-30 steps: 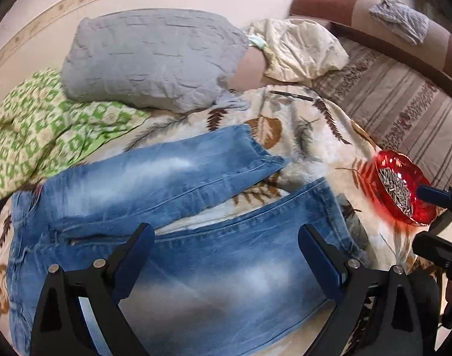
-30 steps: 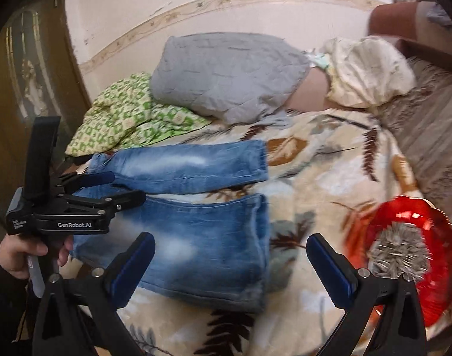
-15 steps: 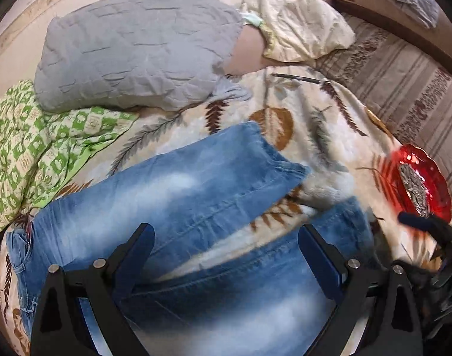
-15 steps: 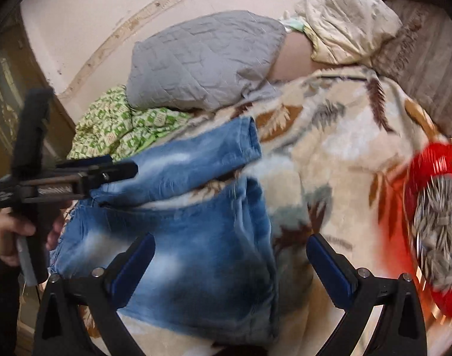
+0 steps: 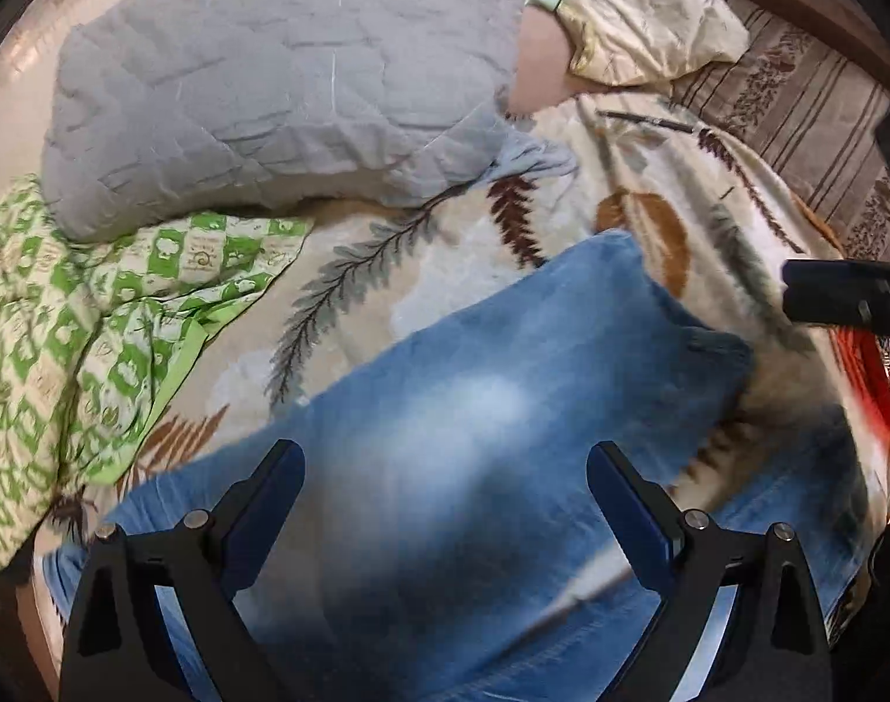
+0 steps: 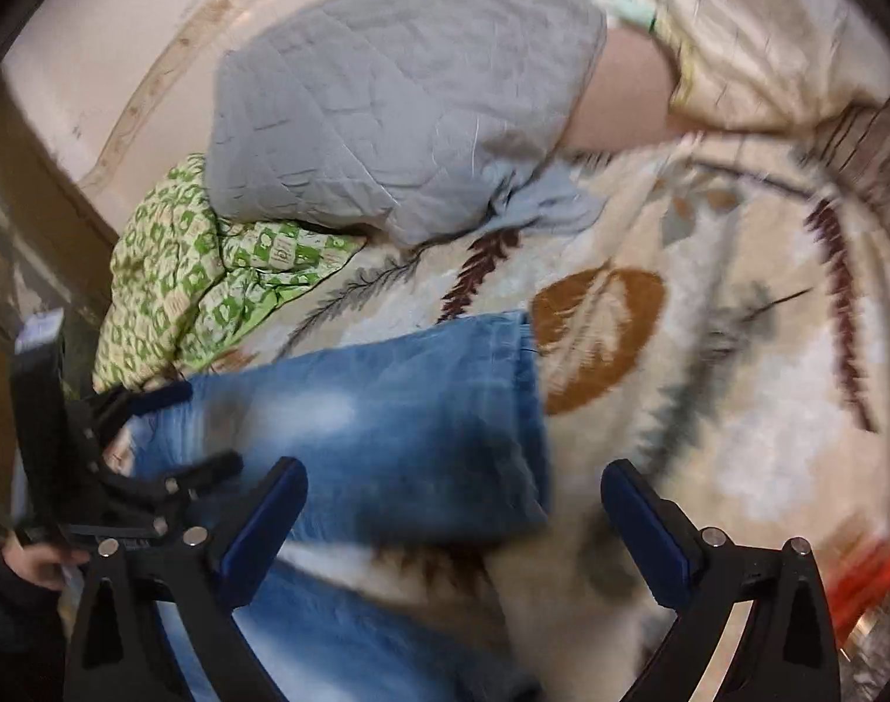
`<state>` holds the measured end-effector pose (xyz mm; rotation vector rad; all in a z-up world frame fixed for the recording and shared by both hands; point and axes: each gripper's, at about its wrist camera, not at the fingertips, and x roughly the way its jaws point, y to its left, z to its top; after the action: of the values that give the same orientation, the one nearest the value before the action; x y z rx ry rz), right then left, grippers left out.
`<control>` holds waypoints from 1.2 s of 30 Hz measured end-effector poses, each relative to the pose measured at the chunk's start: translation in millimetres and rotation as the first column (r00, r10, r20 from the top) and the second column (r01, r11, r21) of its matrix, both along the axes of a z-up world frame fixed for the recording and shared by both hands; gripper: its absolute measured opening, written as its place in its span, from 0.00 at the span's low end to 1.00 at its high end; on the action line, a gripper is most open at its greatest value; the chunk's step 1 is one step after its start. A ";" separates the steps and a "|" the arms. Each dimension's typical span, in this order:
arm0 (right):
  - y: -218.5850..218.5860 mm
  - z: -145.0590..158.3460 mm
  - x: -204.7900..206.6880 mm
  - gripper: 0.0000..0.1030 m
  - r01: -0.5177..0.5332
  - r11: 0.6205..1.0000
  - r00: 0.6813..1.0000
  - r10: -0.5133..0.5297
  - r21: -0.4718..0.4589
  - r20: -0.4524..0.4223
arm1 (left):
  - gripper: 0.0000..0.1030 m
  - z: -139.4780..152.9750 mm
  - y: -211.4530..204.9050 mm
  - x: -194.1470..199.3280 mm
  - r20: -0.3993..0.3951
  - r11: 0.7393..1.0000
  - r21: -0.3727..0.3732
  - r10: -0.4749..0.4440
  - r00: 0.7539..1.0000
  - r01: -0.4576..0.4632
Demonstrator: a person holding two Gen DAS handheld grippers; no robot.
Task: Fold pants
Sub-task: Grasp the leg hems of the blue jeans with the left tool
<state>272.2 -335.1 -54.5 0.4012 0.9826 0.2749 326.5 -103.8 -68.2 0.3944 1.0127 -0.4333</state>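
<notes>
Covering the bed, a leaf-print blanket (image 5: 562,234) fills mid-frame, with a grey quilted pillow (image 5: 281,88) upper left. Your faded blue jeans (image 5: 503,409) lie flat at lower centre. Both your left gripper (image 5: 445,485) and right gripper (image 6: 454,497) hover spread apart.

Motion blur smears the right wrist view; the red dish (image 6: 872,573) is an indistinct streak. The jeans (image 5: 503,468) run off the bottom edge, waistband unseen.
</notes>
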 end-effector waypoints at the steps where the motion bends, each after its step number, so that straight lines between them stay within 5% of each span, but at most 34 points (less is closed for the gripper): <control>1: -0.5 -4.5 11.7 0.97 0.002 1.000 1.000 -0.001 0.029 -0.028 | 0.94 -2.0 2.7 10.0 -0.019 1.000 -0.003 0.003 1.000 -0.003; 4: -3.1 -21.2 52.7 0.89 0.011 0.993 0.994 0.002 0.116 -0.110 | 0.94 -7.4 8.7 31.2 -0.039 1.000 -0.015 0.009 0.999 -0.010; 9: -2.8 -49.0 93.8 0.81 0.025 0.992 0.978 0.002 0.126 -0.207 | 0.94 -16.4 11.1 49.3 -0.039 0.999 -0.017 -0.035 0.999 0.034; 18: 13.2 -57.9 129.3 0.70 -0.086 0.988 0.970 0.112 0.125 -0.214 | 0.94 -32.7 -6.4 72.4 -0.045 0.976 0.061 -0.205 0.978 0.207; 22: 21.3 -59.6 137.8 0.47 -0.121 0.989 0.965 0.137 0.087 -0.224 | 0.94 -42.4 -10.2 90.6 -0.105 0.974 0.057 -0.211 0.972 0.218; 25: 26.4 -63.4 143.4 0.40 -0.150 0.988 0.958 0.154 0.032 -0.244 | 0.90 -54.1 -6.3 102.5 -0.195 0.980 0.037 -0.185 0.963 0.195; 26: 27.7 -64.5 144.3 0.39 -0.153 0.988 0.956 0.151 0.016 -0.253 | 0.78 -57.6 -5.2 104.1 -0.210 0.980 0.043 -0.179 0.961 0.192; 27: 26.7 -66.0 145.6 0.39 -0.150 0.989 0.955 0.146 0.001 -0.259 | 0.51 -60.9 -3.8 105.7 -0.229 0.981 0.046 -0.172 0.958 0.187; 28: 24.6 -67.4 146.7 0.38 -0.145 0.989 0.955 0.138 -0.007 -0.262 | 0.35 -65.8 -0.9 108.6 -0.269 0.985 0.030 -0.157 0.950 0.171; 30: 20.6 -70.3 149.3 0.38 -0.121 0.993 0.957 0.116 -0.006 -0.264 | 0.14 -64.9 5.6 111.8 -0.291 0.992 -0.015 -0.121 0.949 0.122; 32: 17.6 -72.3 152.3 0.36 -0.103 0.995 0.957 0.098 -0.003 -0.272 | 0.07 -61.4 7.5 109.6 -0.294 0.993 -0.025 -0.121 0.948 0.119; 34: 20.4 -69.8 151.1 0.14 -0.134 0.990 0.959 0.120 -0.036 -0.256 | 0.05 -50.9 5.6 99.3 -0.249 0.990 -0.011 -0.141 0.958 0.143; 36: 23.0 -61.7 144.9 0.13 -0.149 0.987 0.965 0.132 -0.058 -0.228 | 0.03 -37.7 6.6 88.3 -0.214 0.989 -0.021 -0.146 0.966 0.145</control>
<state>417.1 -312.2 -116.2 0.2979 1.2422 0.3252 414.8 -97.1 -105.9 0.4251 1.1972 -0.6209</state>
